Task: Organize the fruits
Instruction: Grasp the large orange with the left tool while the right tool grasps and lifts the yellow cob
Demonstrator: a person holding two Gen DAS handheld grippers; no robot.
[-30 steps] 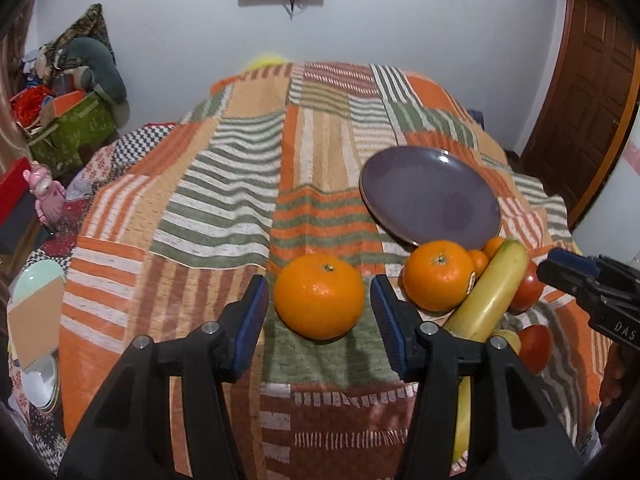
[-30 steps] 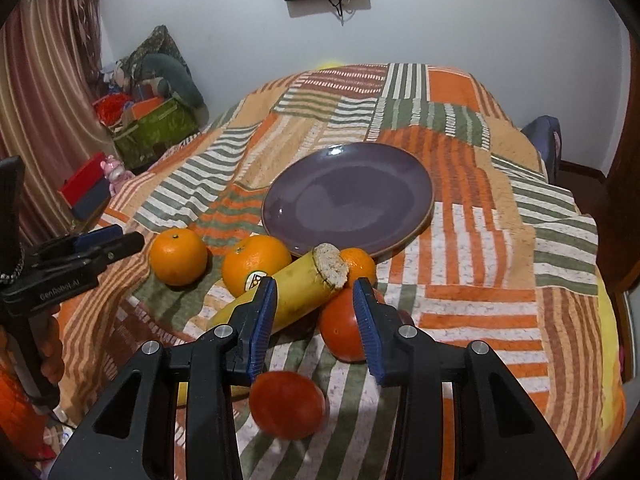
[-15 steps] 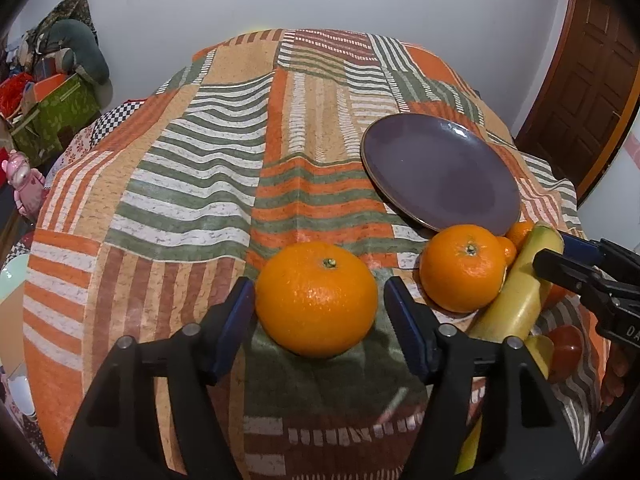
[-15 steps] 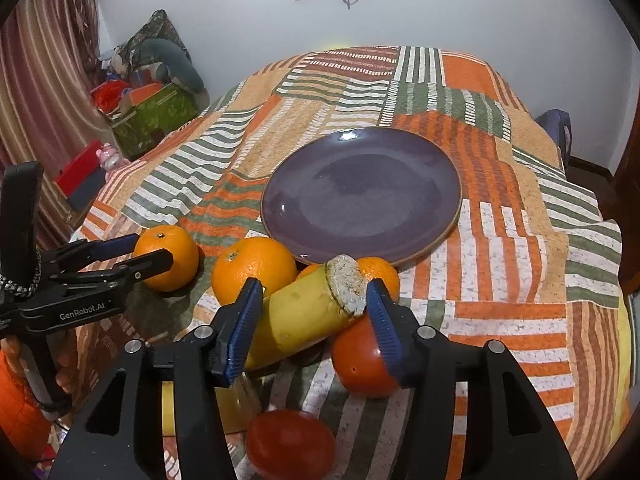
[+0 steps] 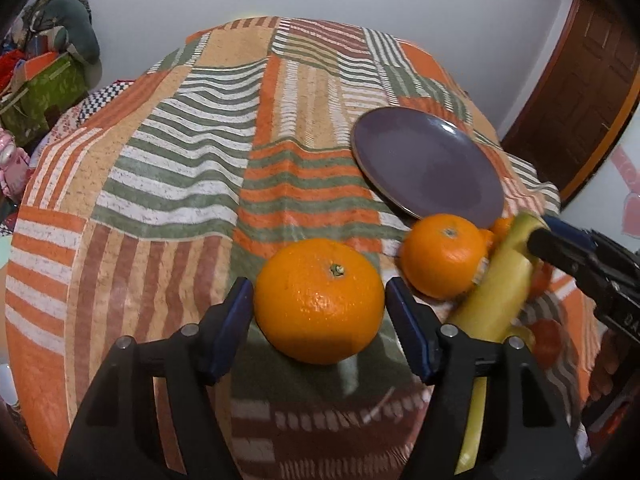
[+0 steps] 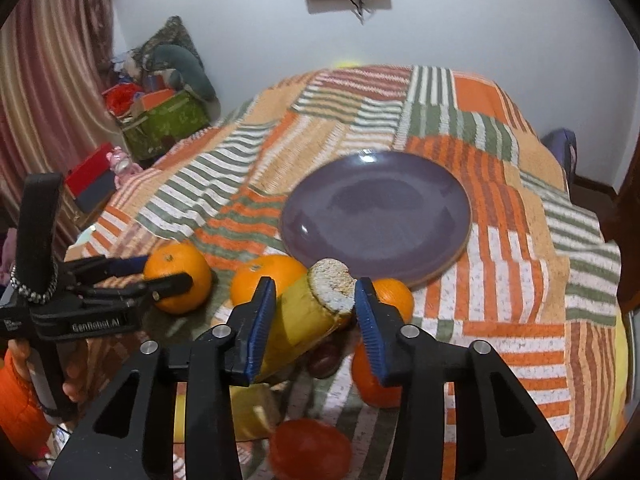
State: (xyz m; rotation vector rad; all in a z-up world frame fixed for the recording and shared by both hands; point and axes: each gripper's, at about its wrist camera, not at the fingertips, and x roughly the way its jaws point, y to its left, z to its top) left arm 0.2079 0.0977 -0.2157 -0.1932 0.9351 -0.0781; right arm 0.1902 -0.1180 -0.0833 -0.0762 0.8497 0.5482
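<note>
Leftmost, left gripper (image 5: 319,320): jaws wide, straddling a large orange (image 5: 319,300) on the striped patchwork cover (image 5: 180,168); pads close beside the skin, contact cannot be told. Just right of it, a second orange (image 5: 442,254) against the banana (image 6: 308,320). Behind these, purple plate (image 6: 376,212), bare. Right gripper (image 6: 314,316): jaws narrowing around the banana's cut end, left pad against the peel, right pad at the cut rim. A small orange (image 6: 394,294) lies right of the banana; a red fruit (image 6: 310,450) sits nearest the camera.
</note>
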